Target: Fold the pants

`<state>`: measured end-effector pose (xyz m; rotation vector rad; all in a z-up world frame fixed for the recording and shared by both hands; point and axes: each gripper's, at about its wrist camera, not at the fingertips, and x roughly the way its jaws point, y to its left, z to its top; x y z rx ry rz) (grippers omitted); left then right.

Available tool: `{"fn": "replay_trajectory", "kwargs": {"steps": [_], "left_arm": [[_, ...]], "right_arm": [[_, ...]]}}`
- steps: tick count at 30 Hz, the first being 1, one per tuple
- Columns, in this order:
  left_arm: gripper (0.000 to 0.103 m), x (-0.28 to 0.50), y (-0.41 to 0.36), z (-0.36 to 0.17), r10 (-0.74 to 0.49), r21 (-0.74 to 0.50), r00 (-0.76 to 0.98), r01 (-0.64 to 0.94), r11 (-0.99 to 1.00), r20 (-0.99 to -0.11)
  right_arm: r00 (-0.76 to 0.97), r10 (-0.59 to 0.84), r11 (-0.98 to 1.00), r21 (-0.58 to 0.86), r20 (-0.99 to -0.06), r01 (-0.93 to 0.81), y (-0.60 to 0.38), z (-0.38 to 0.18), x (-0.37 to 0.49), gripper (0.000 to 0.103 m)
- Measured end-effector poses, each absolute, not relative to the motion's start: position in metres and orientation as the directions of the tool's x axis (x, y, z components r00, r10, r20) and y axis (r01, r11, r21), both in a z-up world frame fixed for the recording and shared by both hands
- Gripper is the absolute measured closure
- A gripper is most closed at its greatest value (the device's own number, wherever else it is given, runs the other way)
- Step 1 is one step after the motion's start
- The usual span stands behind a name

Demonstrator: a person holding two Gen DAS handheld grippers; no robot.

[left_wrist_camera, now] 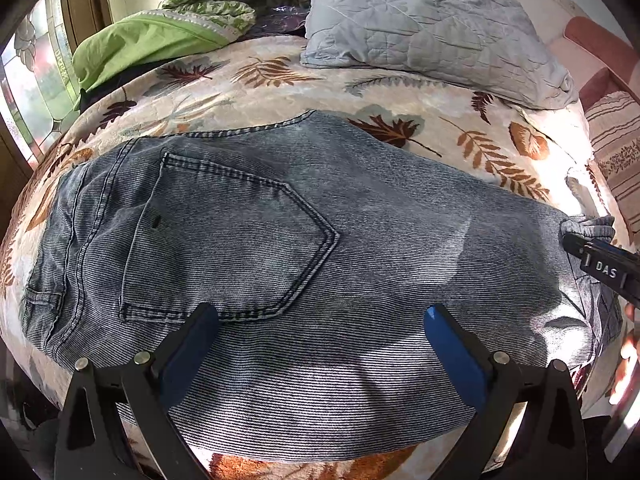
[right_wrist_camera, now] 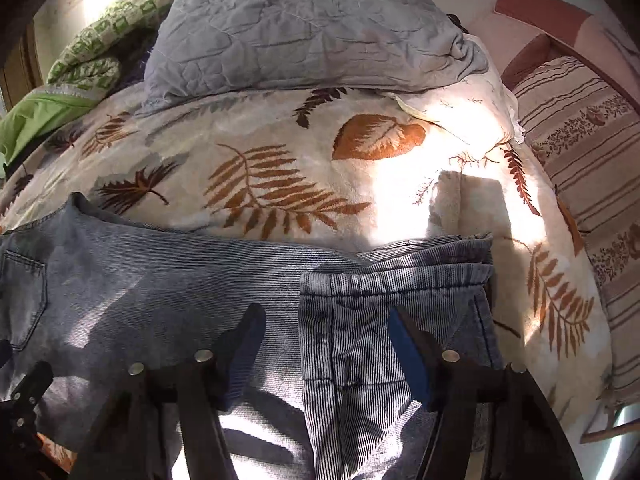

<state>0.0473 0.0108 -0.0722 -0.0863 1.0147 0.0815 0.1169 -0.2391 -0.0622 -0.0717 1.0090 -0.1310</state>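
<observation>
Jeans [left_wrist_camera: 280, 240] lie flat across mid-frame on the bed [left_wrist_camera: 280, 80], leg end folded back at lower right; denim looks thick, limp, prob. heavyish, so grab doubled hem/waistband w/ left claw [left_wrist_camera: 320, 320] and right claw [right_wrist_camera: 326, 330], both spread open, holding nothing.

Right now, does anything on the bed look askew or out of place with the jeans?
The jeans lie flat, but the folded-back leg end sits crooked and bunched at its hem, not square with the layer below. Both grippers are open above the cloth.
</observation>
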Motion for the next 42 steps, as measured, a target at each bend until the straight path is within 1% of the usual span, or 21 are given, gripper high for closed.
{"fn": "replay_trajectory", "kwargs": {"steps": [1, 2, 3, 6, 8, 11, 14, 15, 16, 17, 18, 19, 23, 25, 29, 32, 35, 38, 40, 41, 42], "left_arm": [[0.000, 0.048, 0.012, -0.073, 0.024, -0.038, 0.525, -0.107, 0.994, -0.851], [0.000, 0.047, 0.012, -0.073, 0.022, -0.039, 0.527, -0.105, 0.994, -0.850], [0.000, 0.047, 0.012, -0.072, 0.021, -0.039, 0.532, -0.101, 0.994, -0.847], [0.000, 0.048, 0.008, -0.072, 0.013, -0.037, 0.535, -0.083, 0.996, -0.845], [0.000, 0.048, 0.004, -0.073, 0.007, -0.038, 0.534, -0.073, 0.997, -0.846], [0.000, 0.049, -0.004, -0.074, 0.003, -0.033, 0.530, -0.058, 0.998, -0.848], [0.000, 0.047, -0.014, -0.073, 0.003, -0.020, 0.532, -0.037, 0.999, -0.847], [0.000, 0.047, -0.018, -0.072, 0.004, -0.013, 0.534, -0.028, 1.000, -0.846], [0.000, 0.046, -0.021, -0.071, 0.009, -0.004, 0.536, -0.022, 1.000, -0.844], [0.000, 0.046, -0.025, -0.070, 0.011, 0.003, 0.537, -0.017, 1.000, -0.844], [0.000, 0.046, -0.029, -0.069, 0.010, 0.005, 0.537, -0.011, 1.000, -0.843], [0.000, 0.047, -0.033, -0.068, 0.006, 0.005, 0.538, -0.003, 1.000, -0.843], [0.000, 0.050, -0.049, -0.068, 0.015, 0.031, 0.534, 0.020, 0.999, -0.845], [0.000, 0.052, -0.055, -0.068, 0.018, 0.036, 0.528, 0.025, 0.999, -0.849], [0.000, 0.054, -0.067, -0.065, 0.026, 0.053, 0.531, 0.036, 0.998, -0.847], [0.000, 0.057, -0.074, -0.063, 0.028, 0.061, 0.535, 0.045, 0.997, -0.844], [0.000, 0.058, -0.079, -0.067, 0.031, 0.069, 0.526, 0.054, 0.996, -0.850], [0.000, 0.057, -0.080, -0.074, 0.028, 0.066, 0.509, 0.057, 0.996, -0.860], [0.000, 0.056, -0.078, -0.078, 0.031, 0.066, 0.503, 0.053, 0.996, -0.864], [0.000, 0.057, -0.077, -0.078, 0.032, 0.066, 0.502, 0.051, 0.997, -0.864], [0.000, 0.056, -0.075, -0.078, 0.033, 0.065, 0.504, 0.047, 0.997, -0.863]], "right_arm": [[0.493, -0.174, 0.985, -0.147, -0.853, 0.093, -0.242, -0.072, 0.123, 0.064], [0.468, -0.153, 0.987, -0.107, -0.871, 0.123, -0.251, -0.079, 0.126, 0.080], [0.463, -0.120, 0.987, -0.053, -0.878, 0.155, -0.262, -0.081, 0.124, 0.087], [0.535, -0.052, 0.972, 0.079, -0.844, 0.219, -0.290, -0.064, 0.102, 0.089], [0.603, 0.020, 0.937, 0.225, -0.797, 0.266, -0.316, -0.050, 0.076, 0.089], [0.677, 0.076, 0.811, 0.440, -0.732, 0.385, -0.367, -0.052, 0.028, 0.087], [0.623, 0.113, 0.704, 0.505, -0.774, 0.499, -0.407, -0.091, 0.002, 0.061], [0.668, 0.170, 0.681, 0.577, -0.724, 0.452, -0.415, -0.096, -0.006, 0.062], [0.685, 0.177, 0.673, 0.594, -0.707, 0.440, -0.420, -0.094, -0.013, 0.061], [0.663, 0.132, 0.680, 0.554, -0.737, 0.480, -0.422, -0.090, -0.018, 0.040], [0.640, 0.085, 0.678, 0.516, -0.764, 0.525, -0.424, -0.087, -0.024, 0.027], [0.651, 0.077, 0.660, 0.527, -0.755, 0.534, -0.428, -0.086, -0.030, 0.027], [0.677, 0.189, 0.584, 0.635, -0.712, 0.506, -0.437, -0.096, -0.046, 0.027], [0.688, 0.260, 0.552, 0.689, -0.678, 0.470, -0.438, -0.102, -0.046, 0.027], [0.705, 0.318, 0.515, 0.740, -0.634, 0.433, -0.436, -0.104, -0.033, 0.027], [0.684, 0.375, 0.404, 0.775, -0.625, 0.486, -0.438, -0.119, -0.026, 0.026], [0.681, 0.384, 0.354, 0.780, -0.624, 0.516, -0.438, -0.119, -0.019, 0.025], [0.673, 0.395, 0.343, 0.780, -0.626, 0.524, -0.436, -0.117, -0.008, 0.024], [0.665, 0.375, 0.414, 0.759, -0.646, 0.503, -0.430, -0.109, 0.000, 0.025], [0.663, 0.360, 0.428, 0.748, -0.656, 0.507, -0.428, -0.109, 0.001, 0.033], [0.654, 0.353, 0.421, 0.738, -0.669, 0.527, -0.428, -0.113, 0.000, 0.054]]}}
